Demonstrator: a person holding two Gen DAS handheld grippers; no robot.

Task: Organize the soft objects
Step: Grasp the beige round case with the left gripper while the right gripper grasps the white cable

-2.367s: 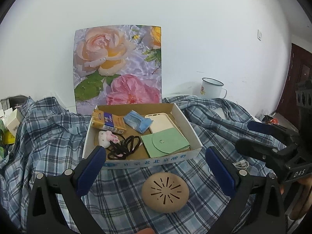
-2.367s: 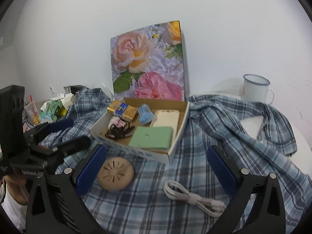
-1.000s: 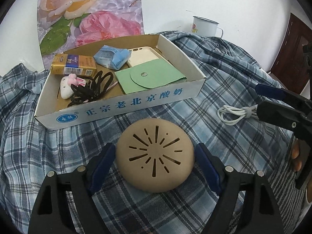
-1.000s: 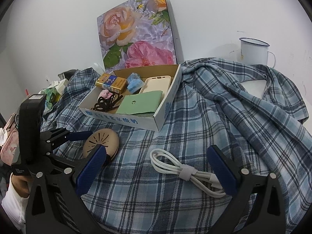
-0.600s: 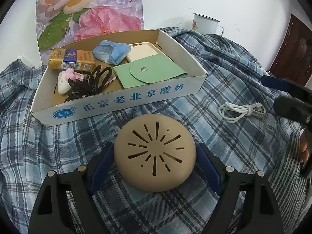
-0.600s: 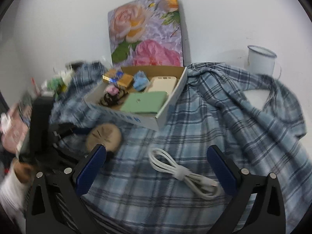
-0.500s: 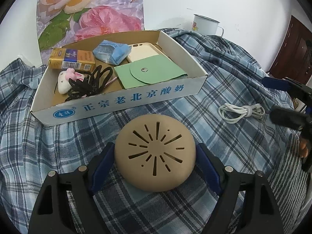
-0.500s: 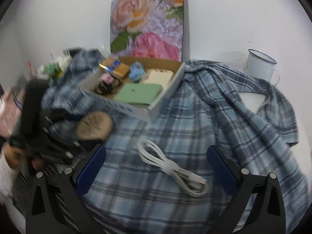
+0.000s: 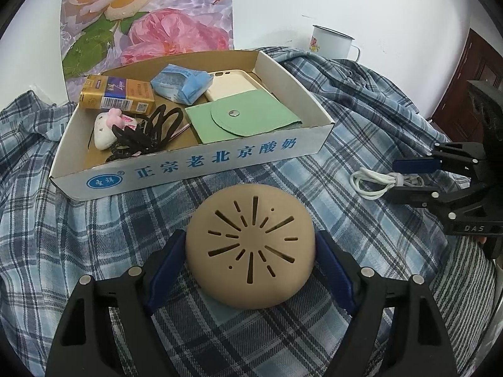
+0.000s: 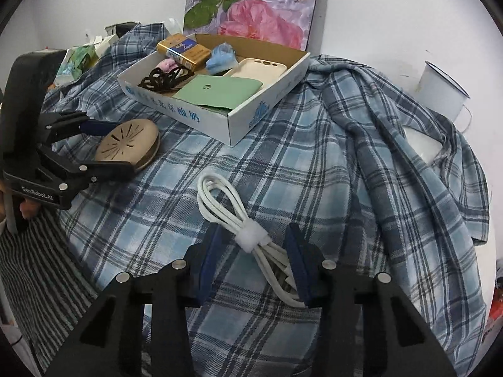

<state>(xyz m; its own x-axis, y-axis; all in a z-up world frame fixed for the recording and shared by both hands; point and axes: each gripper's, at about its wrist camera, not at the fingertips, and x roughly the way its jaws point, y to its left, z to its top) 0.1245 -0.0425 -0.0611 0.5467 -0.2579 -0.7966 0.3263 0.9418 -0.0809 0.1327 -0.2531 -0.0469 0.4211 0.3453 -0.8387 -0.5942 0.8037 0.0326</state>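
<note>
While both tools are down on the plaid cloth [image 10: 314,163], each has something between its pads. At the lower centre of the left wrist view, the left gripper [image 9: 250,259] has its blue pads pressed against both sides of the tan dome [image 9: 250,246] (slotted on top like a sunburst), which sits on the cloth just in front of the cardboard box [image 9: 201,169]. In the lower middle of the right wrist view, the right gripper [image 10: 254,256] stands narrowed around the white cable [image 10: 234,207], its pads just beside the bundle near the white strap; whether they actually press it I cannot tell. The box at upper centre holds a green pouch [image 9: 243,119], a cream phone case [image 9: 231,83], a blue packet [image 9: 180,80], a gold carton [image 9: 118,92] and black hair ties [image 9: 147,133]. A white enamel mug [image 10: 443,92] stands at the upper right, beyond the cloth.
</note>
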